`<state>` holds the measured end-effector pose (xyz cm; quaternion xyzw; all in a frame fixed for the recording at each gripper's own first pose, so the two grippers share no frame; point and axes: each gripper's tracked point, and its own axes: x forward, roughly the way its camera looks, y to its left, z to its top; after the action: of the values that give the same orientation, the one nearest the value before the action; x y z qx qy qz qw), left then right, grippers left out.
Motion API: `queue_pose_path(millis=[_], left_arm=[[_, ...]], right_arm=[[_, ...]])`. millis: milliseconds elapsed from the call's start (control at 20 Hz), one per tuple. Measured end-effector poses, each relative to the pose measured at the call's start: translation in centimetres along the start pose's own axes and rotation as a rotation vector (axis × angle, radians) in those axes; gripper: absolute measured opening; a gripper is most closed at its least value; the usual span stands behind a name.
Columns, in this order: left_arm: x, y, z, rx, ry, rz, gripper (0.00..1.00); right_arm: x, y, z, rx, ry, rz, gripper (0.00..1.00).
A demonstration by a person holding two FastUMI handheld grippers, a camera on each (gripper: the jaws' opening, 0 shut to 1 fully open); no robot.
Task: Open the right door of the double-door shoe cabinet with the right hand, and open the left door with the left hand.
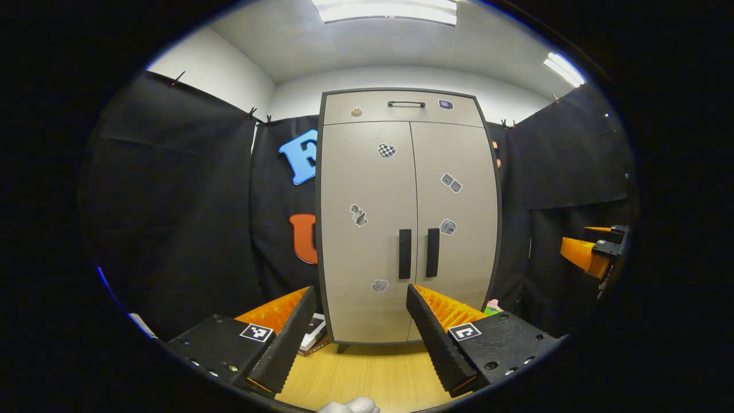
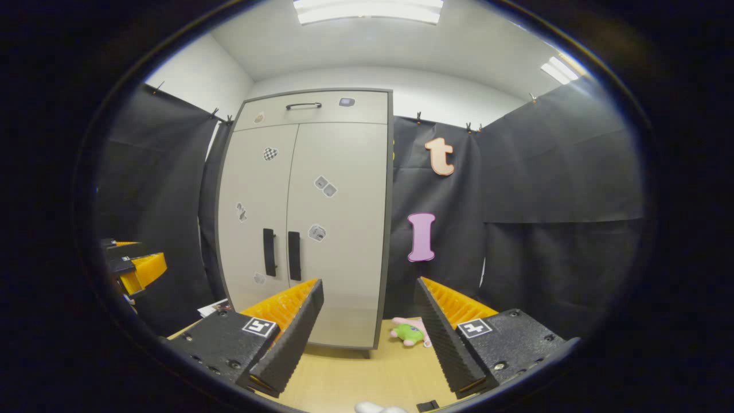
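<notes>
Both doors of the shoe cabinet (image 1: 408, 218) are closed, so I judge that I am at the approach step. My left gripper (image 1: 358, 327) and my right gripper (image 2: 370, 324) are both spread wide and hold nothing. Next, the right gripper must reach the right door handle (image 2: 294, 256). The right gripper view shows a green and pink toy (image 2: 410, 332) beside the cabinet; the left gripper view shows books (image 1: 314, 335) by its base.
</notes>
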<state>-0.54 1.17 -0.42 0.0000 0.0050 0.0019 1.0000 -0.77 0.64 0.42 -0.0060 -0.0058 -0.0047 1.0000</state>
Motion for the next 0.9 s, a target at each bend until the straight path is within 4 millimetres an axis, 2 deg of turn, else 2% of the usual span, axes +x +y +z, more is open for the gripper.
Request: queue_pose_path(millis=[350, 550, 700, 900], left_arm=[[-0.9, 1.0, -0.9, -0.004, 0.016, -0.004, 0.95], [-2.1, 2.6, -1.7, 0.001, 0.028, 0.018, 0.95], [-2.9, 3.9, -2.3, 0.000, 0.042, 0.045, 0.95], [-4.1, 5.8, -3.1, 0.007, 0.050, 0.094, 0.95]], right_arm=[[1.3, 1.7, 0.2, -0.012, 0.002, -0.007, 0.99], [3.7, 4.3, -0.4, 0.000, 0.009, 0.009, 1.00], [6.3, 6.9, -0.7, 0.009, 0.010, 0.032, 0.99], [11.7, 10.8, -1.0, 0.023, 0.011, 0.073, 0.99]])
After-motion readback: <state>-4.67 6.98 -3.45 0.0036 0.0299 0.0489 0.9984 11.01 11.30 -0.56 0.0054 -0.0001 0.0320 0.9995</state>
